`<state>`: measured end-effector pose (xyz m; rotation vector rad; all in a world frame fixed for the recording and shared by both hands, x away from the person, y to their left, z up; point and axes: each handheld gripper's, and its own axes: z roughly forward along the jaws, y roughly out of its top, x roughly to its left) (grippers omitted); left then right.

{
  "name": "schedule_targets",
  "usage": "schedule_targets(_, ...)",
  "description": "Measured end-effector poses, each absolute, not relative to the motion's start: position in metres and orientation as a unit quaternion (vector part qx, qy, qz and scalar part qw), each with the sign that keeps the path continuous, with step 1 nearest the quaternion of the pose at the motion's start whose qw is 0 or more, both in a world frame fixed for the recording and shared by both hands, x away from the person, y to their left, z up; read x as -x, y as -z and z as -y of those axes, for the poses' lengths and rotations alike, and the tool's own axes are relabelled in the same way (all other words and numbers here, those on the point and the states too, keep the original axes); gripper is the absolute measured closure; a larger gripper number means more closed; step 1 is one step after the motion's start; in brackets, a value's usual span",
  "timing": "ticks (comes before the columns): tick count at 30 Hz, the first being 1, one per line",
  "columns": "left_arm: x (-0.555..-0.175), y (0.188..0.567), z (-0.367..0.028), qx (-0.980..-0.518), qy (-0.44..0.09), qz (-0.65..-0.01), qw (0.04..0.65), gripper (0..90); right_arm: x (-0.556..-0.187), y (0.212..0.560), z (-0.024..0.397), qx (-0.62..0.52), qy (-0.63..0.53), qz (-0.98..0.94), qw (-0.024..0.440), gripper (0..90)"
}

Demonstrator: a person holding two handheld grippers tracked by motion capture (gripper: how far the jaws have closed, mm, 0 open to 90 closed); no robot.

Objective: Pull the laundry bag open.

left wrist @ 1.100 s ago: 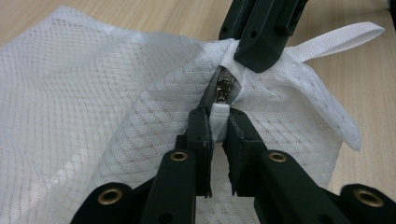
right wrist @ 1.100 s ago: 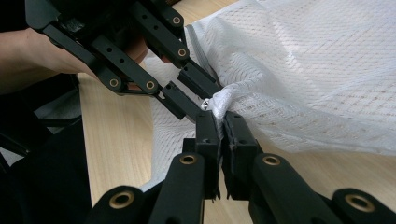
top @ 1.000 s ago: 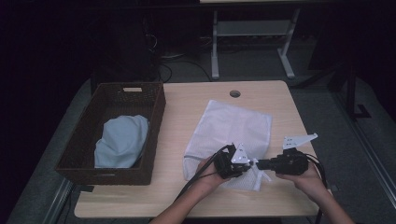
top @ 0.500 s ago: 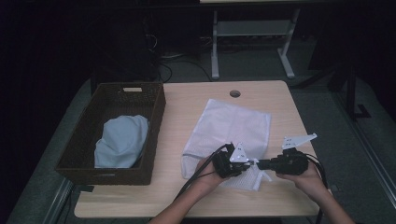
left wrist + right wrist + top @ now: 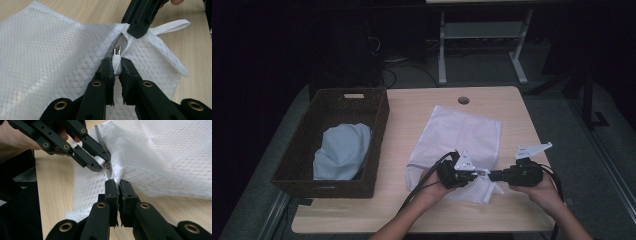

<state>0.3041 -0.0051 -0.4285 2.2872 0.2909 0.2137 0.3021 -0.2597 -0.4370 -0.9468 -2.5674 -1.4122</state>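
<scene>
A white mesh laundry bag [image 5: 462,132] lies flat on the wooden table [image 5: 402,125], and both grippers meet at its near edge. My left gripper [image 5: 117,66] is shut on the white zipper pull [image 5: 116,63], just below the metal slider [image 5: 116,50]. My right gripper [image 5: 118,184] is shut on a pinch of the bag's mesh [image 5: 162,157] beside the zipper's end. In the high view the left gripper [image 5: 476,173] and right gripper [image 5: 490,175] face each other tip to tip. A white hanging loop [image 5: 172,25] sticks out at the bag's corner.
A dark wicker basket [image 5: 379,135] stands on the table's left side with a light blue cloth [image 5: 342,150] inside it. A round cable hole [image 5: 463,100] is near the table's far edge. Beyond the table stands a metal frame [image 5: 482,30] on the floor.
</scene>
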Motion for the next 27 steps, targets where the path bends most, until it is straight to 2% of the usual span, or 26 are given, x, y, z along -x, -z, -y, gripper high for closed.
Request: schedule_targets(27, -0.308, 0.428, -0.005, -0.899, -0.066, -0.129, 0.412, 82.1, -0.303, 0.440, 0.261, 0.309, 0.451, 0.837, 0.021, 85.8)
